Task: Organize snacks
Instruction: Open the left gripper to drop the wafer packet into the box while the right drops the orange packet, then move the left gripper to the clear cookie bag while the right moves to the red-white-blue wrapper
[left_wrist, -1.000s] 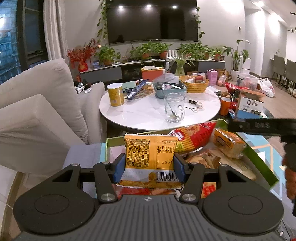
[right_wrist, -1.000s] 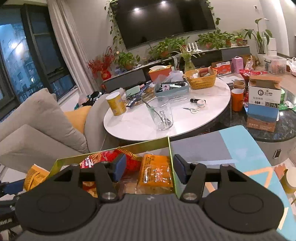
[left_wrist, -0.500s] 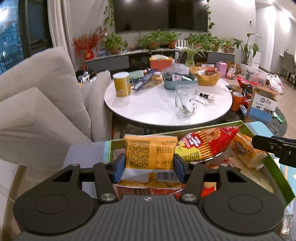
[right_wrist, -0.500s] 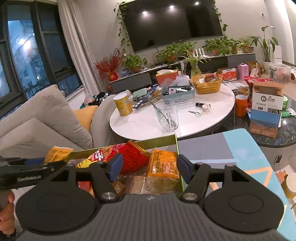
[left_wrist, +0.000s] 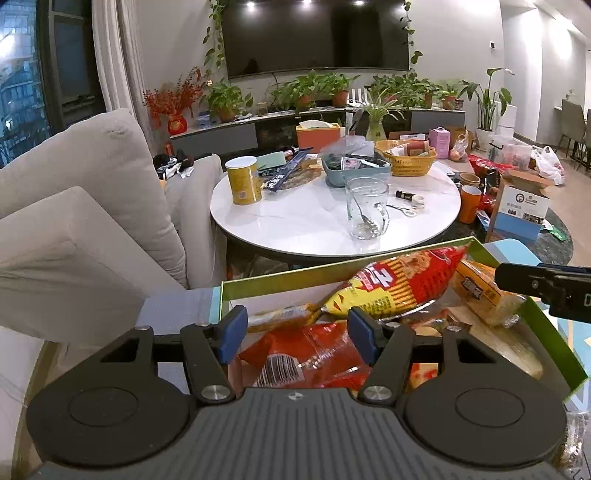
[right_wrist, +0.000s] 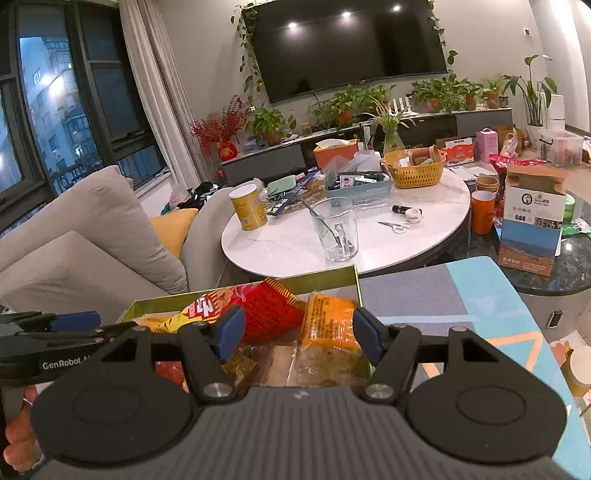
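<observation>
A: Living room, wall TV (left_wrist: 317, 35), grey sofa (left_wrist: 74, 206), round white counter (left_wrist: 325, 221) with a yellow can (left_wrist: 243, 180), glass mug (left_wrist: 365, 208), yellow basket (left_wrist: 405, 158). Snacks?

B: All in the green-rimmed box (left_wrist: 280, 278) at the near edge of both views. Long red-yellow chip bag (left_wrist: 399, 284) lies tilted across the top, one end by the far wall. Orange packet (left_wrist: 480, 291) at the box's right side, red packet with barcode (left_wrist: 295, 356) low in front.

A: Left claw (left_wrist: 293, 334)?

B: Wide apart, blue pads with nothing between them. Hovers over the red packet; a yellow-orange packet (left_wrist: 280, 317) lies flat just past the left pad. Touching or not, cannot tell.

A: Right claw (right_wrist: 297, 334)?

B: Also spread wide, empty. Sits over the box's right corner, the orange packet (right_wrist: 328, 326) just inside its right pad, the chip bag's crimped red end (right_wrist: 273, 306) by the left pad. Not gripped.

A: The two relative to each other?

B: Left claw shows at the left edge of the right view (right_wrist: 55, 332), a hand (right_wrist: 18, 439) under it. Right claw's black tip pokes in at the right edge of the left view (left_wrist: 543, 282), near the orange packet.
</observation>
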